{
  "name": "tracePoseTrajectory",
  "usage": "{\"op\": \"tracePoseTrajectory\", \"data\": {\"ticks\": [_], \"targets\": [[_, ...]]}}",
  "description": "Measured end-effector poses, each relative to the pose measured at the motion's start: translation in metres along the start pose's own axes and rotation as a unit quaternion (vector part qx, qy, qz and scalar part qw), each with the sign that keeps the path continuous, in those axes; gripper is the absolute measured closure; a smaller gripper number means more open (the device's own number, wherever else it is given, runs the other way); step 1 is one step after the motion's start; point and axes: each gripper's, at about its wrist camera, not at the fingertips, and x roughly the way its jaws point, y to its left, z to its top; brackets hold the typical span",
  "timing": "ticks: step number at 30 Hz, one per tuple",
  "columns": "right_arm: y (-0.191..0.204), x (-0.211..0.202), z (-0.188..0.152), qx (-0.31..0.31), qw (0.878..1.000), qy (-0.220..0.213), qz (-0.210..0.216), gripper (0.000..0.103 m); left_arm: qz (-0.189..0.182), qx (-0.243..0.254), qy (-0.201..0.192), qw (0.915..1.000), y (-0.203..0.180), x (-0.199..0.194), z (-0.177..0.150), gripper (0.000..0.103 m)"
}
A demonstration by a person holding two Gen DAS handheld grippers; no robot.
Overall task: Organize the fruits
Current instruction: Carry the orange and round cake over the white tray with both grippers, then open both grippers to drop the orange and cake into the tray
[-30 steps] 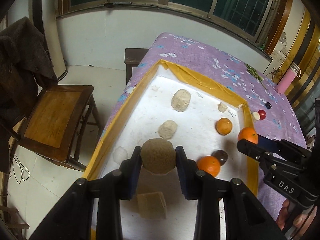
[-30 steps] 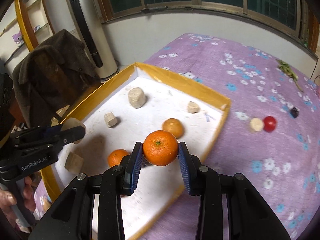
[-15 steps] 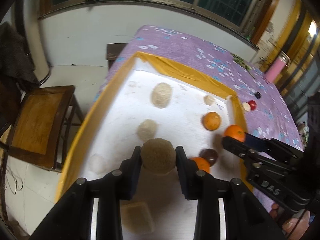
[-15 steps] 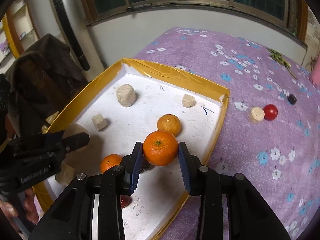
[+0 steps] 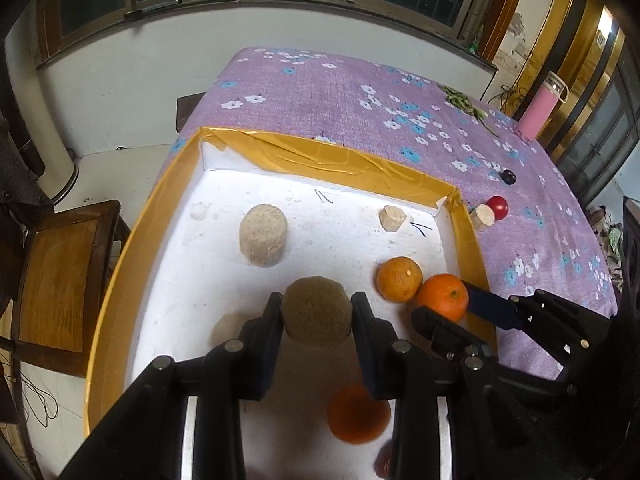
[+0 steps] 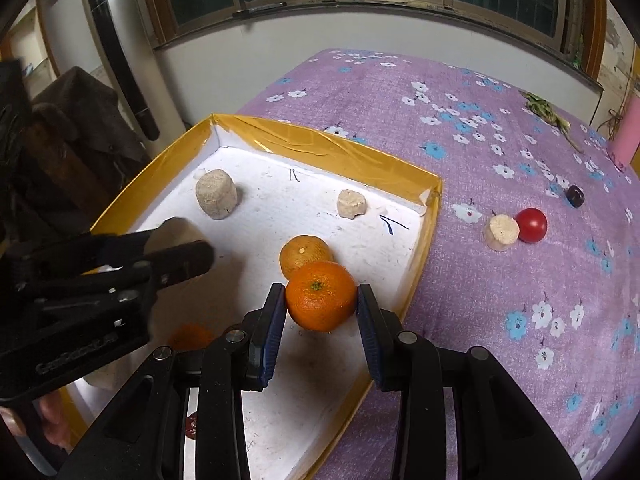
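Observation:
My left gripper (image 5: 316, 314) is shut on a tan round lump (image 5: 316, 310) and holds it above the white floor of the yellow-rimmed tray (image 5: 132, 248). My right gripper (image 6: 321, 306) is shut on an orange (image 6: 321, 295), held above the tray near its right wall (image 6: 424, 256). A second orange (image 5: 399, 279) lies on the tray floor just beyond it. A third orange (image 5: 359, 414) lies below my left fingers. The held orange also shows in the left wrist view (image 5: 442, 296).
Tan lumps lie in the tray: a big one (image 5: 263, 235) and a small one (image 5: 393, 218). On the purple flowered cloth (image 6: 520, 280) beside the tray are a cut lump (image 6: 501, 232), a red fruit (image 6: 531, 225) and a dark fruit (image 6: 575, 195). A pink bottle (image 5: 542, 106) stands far right. A wooden chair (image 5: 60, 284) is left.
Both grippers moved forward over the tray with their loads still held. The held orange now hangs close to the second orange; the third orange passed under my left fingers.

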Motion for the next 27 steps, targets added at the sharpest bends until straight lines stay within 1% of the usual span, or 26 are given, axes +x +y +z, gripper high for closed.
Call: {"op": "tracePoseTrajectory", "data": {"ticks": [5, 10, 12, 16, 17, 20, 23, 25, 26, 27], "targets": [[0.005, 0.008, 0.001, -0.017, 1.0, -0.001, -0.014, 0.068, 0.01, 0.001, 0.011, 0.9999, 0.004, 0.012, 0.002, 0.067], [0.007, 0.011, 0.001, -0.038, 0.999, -0.01, -0.035, 0.068, 0.025, 0.01, 0.003, 0.9996, 0.005, 0.015, 0.005, 0.067], [0.007, 0.011, 0.001, -0.044, 0.998, -0.011, -0.037, 0.068, 0.039, 0.019, -0.002, 0.9991, 0.004, 0.016, 0.003, 0.067], [0.005, 0.011, 0.001, -0.044, 0.998, -0.012, -0.033, 0.069, 0.038, 0.024, -0.005, 0.999, 0.006, 0.015, 0.002, 0.066], [0.005, 0.011, 0.001, -0.044, 0.998, -0.012, -0.033, 0.069, 0.037, 0.023, -0.006, 0.999, 0.007, 0.014, 0.002, 0.064], [0.006, 0.01, 0.001, -0.046, 0.998, -0.009, -0.031, 0.068, 0.038, 0.013, -0.008, 0.9992, 0.012, 0.01, 0.0, 0.052], [0.007, 0.004, -0.002, -0.048, 0.998, -0.009, -0.026, 0.068, 0.035, -0.001, -0.011, 0.9993, 0.017, 0.003, -0.004, 0.05], [0.006, -0.002, -0.004, -0.045, 0.999, -0.011, -0.023, 0.067, 0.039, -0.008, -0.015, 0.9991, 0.019, -0.003, -0.006, 0.046], [0.006, -0.005, -0.005, -0.043, 0.999, -0.013, -0.025, 0.066, 0.044, -0.01, -0.02, 0.9988, 0.019, -0.008, -0.008, 0.041], [0.005, -0.009, -0.006, -0.04, 0.999, -0.015, -0.025, 0.062, 0.049, -0.011, -0.027, 0.9983, 0.019, -0.012, -0.009, 0.036]]}}
